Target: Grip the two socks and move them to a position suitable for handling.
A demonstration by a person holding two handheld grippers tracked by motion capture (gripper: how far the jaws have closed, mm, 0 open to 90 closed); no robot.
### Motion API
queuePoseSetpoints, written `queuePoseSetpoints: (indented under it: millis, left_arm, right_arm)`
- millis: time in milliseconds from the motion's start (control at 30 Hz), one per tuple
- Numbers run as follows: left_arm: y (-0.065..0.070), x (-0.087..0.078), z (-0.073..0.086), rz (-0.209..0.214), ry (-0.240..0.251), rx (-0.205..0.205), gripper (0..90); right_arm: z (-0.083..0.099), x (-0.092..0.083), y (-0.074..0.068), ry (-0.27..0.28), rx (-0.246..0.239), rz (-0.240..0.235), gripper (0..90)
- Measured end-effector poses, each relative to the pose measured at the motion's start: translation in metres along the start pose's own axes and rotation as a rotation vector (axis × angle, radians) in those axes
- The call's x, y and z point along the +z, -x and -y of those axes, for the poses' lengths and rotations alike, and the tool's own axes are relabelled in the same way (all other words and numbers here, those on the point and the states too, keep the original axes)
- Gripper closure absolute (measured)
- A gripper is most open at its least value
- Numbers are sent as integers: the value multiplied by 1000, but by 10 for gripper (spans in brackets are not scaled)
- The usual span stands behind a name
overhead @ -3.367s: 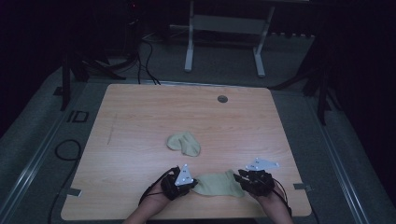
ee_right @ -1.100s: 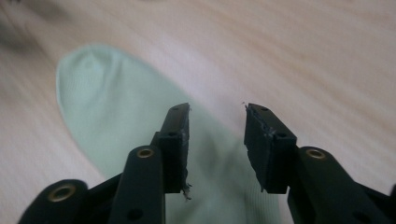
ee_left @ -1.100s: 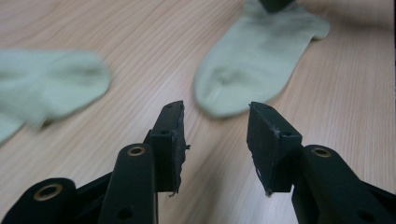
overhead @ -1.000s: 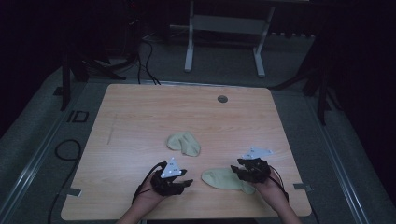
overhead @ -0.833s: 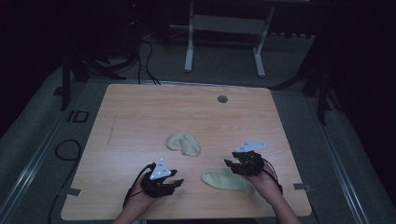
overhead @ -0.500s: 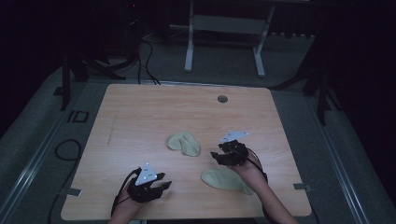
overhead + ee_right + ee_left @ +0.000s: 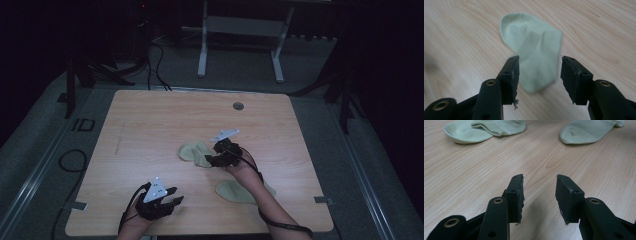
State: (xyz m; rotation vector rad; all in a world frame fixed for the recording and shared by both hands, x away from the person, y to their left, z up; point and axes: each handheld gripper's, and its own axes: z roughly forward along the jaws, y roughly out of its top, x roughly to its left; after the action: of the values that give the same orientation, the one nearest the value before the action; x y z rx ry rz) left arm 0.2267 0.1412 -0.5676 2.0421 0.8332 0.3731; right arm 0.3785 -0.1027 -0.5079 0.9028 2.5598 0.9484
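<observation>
Two pale green socks lie on the wooden table (image 7: 150,125). A folded sock (image 7: 192,152) (image 7: 534,50) rests near the table's middle. My right gripper (image 7: 212,161) (image 7: 539,75) hovers over its near end, open, jaws straddling the fabric. A second sock (image 7: 235,192) (image 7: 586,130) lies flat toward the front right, partly under the person's right forearm. My left gripper (image 7: 172,200) (image 7: 539,195) is open near the front left edge, nothing between its jaws. The folded sock (image 7: 484,128) also lies ahead of it in the left gripper view.
A round grommet hole (image 7: 238,106) sits near the table's far edge. Beyond the table stand a white frame leg (image 7: 202,45) and dark cables (image 7: 150,55) on the floor. Bare wood spreads across the table's left half.
My right gripper let go of the near sock and moved forward and left to the folded sock. My left gripper drew back leftward toward the front left edge.
</observation>
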Motion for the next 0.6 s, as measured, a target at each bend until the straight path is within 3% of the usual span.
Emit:
queuePoseSetpoints:
  millis: [100, 167, 233, 300, 600]
  left_arm:
    - [0, -1, 0, -2, 4, 8, 568]
    - [0, -1, 0, -2, 6, 10, 569]
    - [-2, -3, 0, -5, 12, 9, 569]
    - [-3, -4, 1, 0, 19, 0, 568]
    - [-3, -6, 1, -4, 35, -7, 530]
  right_arm:
    - [-14, 19, -4, -18, -5, -8, 460]
    - [-14, 19, -4, -18, -5, -8, 460]
    - [-20, 33, -7, -27, 22, -35, 429]
    - [-22, 41, -10, -33, 12, -32, 415]
    - [-29, 76, -20, -103, -34, 41, 388]
